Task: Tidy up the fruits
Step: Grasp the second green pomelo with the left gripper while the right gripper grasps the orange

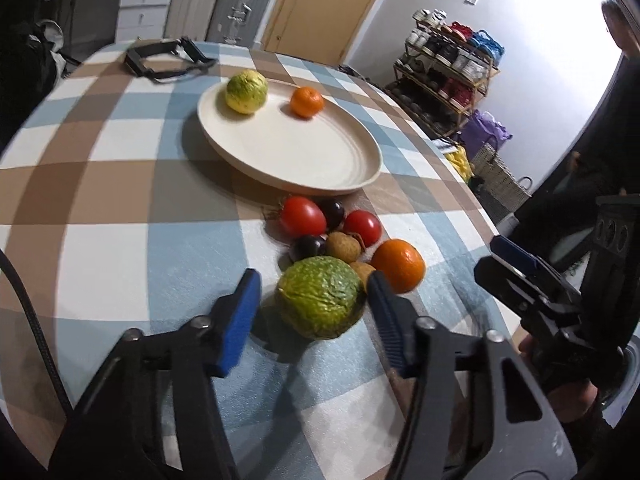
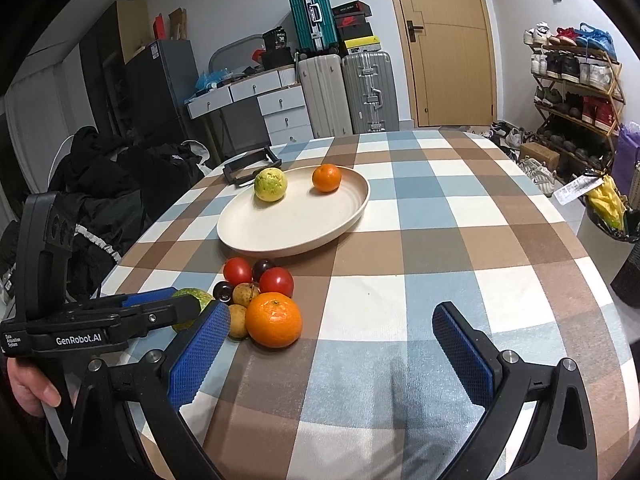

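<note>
The left gripper straddles the wrinkled green citrus at the near end of the fruit pile, its right pad at the rind and its left pad a gap short, so nothing is gripped yet. The right gripper hangs wide and empty over bare tablecloth, right of the big orange. The citrus is roundish (no long axis to favour); the cream plate lies straight beyond the pile with open room, while longans and the orange crowd the right pad.
</note>
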Demonstrator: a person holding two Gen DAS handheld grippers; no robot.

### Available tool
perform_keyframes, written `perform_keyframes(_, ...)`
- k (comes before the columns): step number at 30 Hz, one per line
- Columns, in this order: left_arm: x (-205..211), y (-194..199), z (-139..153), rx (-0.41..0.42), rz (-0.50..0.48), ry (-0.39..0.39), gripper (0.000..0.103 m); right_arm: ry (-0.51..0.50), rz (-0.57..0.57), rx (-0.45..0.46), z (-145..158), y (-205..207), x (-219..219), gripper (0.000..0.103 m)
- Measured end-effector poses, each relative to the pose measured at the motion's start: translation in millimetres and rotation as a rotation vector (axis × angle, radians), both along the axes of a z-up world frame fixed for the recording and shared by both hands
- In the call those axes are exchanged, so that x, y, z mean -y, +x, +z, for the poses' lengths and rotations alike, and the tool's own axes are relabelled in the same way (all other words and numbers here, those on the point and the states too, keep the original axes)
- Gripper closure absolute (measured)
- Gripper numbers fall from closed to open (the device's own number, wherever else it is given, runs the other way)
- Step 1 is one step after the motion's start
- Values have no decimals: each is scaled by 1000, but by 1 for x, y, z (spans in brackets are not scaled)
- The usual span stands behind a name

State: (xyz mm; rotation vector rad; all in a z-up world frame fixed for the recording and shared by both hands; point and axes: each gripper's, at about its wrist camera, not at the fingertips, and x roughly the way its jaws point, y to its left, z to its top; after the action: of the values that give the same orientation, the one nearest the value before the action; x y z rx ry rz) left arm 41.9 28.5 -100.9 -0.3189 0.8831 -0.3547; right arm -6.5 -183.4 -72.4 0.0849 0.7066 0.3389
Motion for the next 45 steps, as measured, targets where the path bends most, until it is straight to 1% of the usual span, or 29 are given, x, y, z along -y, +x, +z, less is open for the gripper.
perform_keyframes(2,1,1,-1,-2,-11,-12,57,3,0,-3,-1,1,0,0)
perform_keyframes(4,2,2,-1,3,-14,-6,57,2,1,-4,-1,1,0,0)
perform_keyframes(8,-2,4,-3,-5,-8,-33,58,2,1,-9,-2,2,1,0)
perform_keyframes(17,-8,3,-5,-5,4,-46,59,3,5,-11,-3,2,1,0)
perform_keyframes(32,-22,-8,1,25,32,-68,59,20,17,-24,-2,5,0,0)
perform_keyframes(38,-30,-12,8,44,48,-94,59,51,49,-60,-4,13,-6,0)
perform_keyframes(45,-43,-16,17,63,67,-118,59,134,93,-158,-17,32,-14,1)
